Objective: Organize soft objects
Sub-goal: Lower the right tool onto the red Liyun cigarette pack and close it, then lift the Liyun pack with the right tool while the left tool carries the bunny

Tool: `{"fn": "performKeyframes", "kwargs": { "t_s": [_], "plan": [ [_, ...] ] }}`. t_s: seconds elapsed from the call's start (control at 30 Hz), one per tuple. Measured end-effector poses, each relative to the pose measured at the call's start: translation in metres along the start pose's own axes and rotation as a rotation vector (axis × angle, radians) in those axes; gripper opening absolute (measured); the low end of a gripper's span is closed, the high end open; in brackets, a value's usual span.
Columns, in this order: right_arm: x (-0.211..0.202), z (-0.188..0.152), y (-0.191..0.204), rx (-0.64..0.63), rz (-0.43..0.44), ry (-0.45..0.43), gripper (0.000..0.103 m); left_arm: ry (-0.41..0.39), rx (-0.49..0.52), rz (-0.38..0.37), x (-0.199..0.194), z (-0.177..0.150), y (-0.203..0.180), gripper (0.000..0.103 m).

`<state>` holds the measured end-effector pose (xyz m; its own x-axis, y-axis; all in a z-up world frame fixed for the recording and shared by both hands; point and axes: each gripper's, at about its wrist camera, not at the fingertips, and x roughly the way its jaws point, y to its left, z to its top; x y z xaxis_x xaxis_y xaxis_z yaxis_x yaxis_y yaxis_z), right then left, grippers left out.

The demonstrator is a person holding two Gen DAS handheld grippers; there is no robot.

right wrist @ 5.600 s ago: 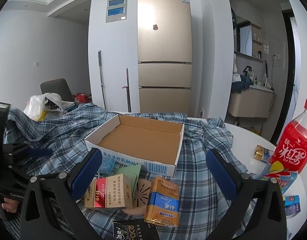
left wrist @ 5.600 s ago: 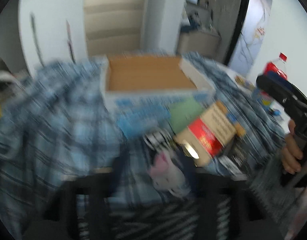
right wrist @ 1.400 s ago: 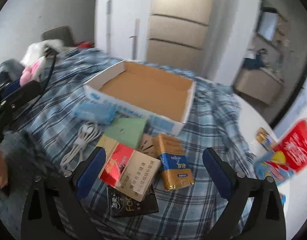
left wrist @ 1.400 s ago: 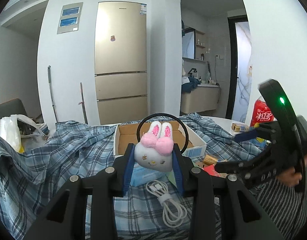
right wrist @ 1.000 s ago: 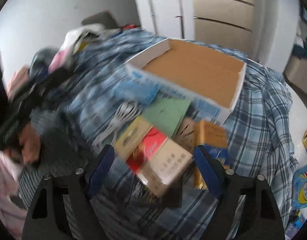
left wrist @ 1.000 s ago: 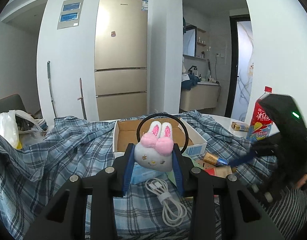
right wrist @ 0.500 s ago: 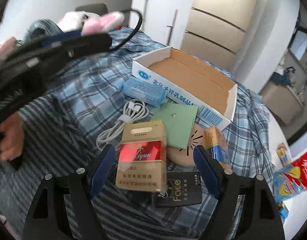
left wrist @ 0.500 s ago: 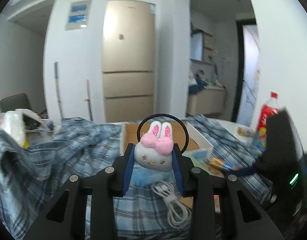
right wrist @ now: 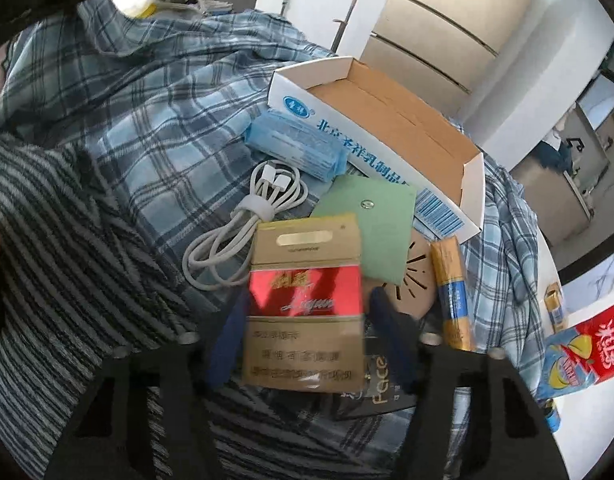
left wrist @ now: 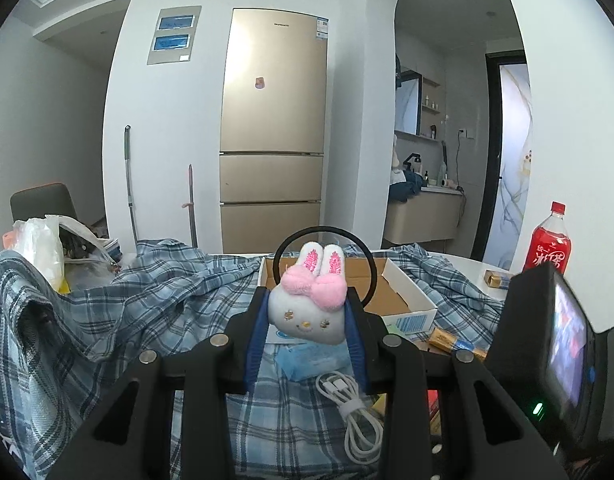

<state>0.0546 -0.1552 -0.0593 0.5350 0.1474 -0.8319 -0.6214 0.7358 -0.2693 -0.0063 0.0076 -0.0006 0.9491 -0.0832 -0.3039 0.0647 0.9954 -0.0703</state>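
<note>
Plaid cloth point(right wrist: 147, 112) drapes the table: left gripper point(left wrist: 307, 320) pinches a soft, squashy plush bunny point(left wrist: 307, 308) mid-body; right gripper point(right wrist: 303, 320) is closing around a stiff red-gold carton point(right wrist: 305, 304).

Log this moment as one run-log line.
left tool: shut on bunny toy | right tool: closing around red-gold box | tray: empty

The red-and-gold carton point(right wrist: 305, 300) reads "Liqun", the black packet point(right wrist: 381, 386) "Face", and blue Chinese lettering runs along the white box point(right wrist: 347, 136) wall.
</note>
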Motion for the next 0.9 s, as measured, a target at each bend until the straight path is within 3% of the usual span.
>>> {"fn": "performKeyframes", "kwargs": {
  "t_s": [0.23, 0.47, 0.57, 0.9],
  "plan": [
    [-0.011, -0.003, -0.039, 0.119, -0.031, -0.034, 0.058, 0.007, 0.001, -0.003, 0.002, 0.000, -0.001, 0.037],
    [0.002, -0.014, -0.073, 0.267, 0.090, 0.023, 0.058, 0.012, 0.006, -0.006, 0.004, -0.001, -0.002, 0.037],
    [0.001, -0.015, -0.069, 0.253, 0.043, -0.001, 0.059, 0.018, 0.006, -0.008, 0.005, -0.002, -0.002, 0.037],
    [-0.002, -0.019, -0.066, 0.243, 0.043, -0.032, 0.056, 0.011, 0.010, -0.010, 0.005, -0.001, -0.003, 0.037]
  ]
}}
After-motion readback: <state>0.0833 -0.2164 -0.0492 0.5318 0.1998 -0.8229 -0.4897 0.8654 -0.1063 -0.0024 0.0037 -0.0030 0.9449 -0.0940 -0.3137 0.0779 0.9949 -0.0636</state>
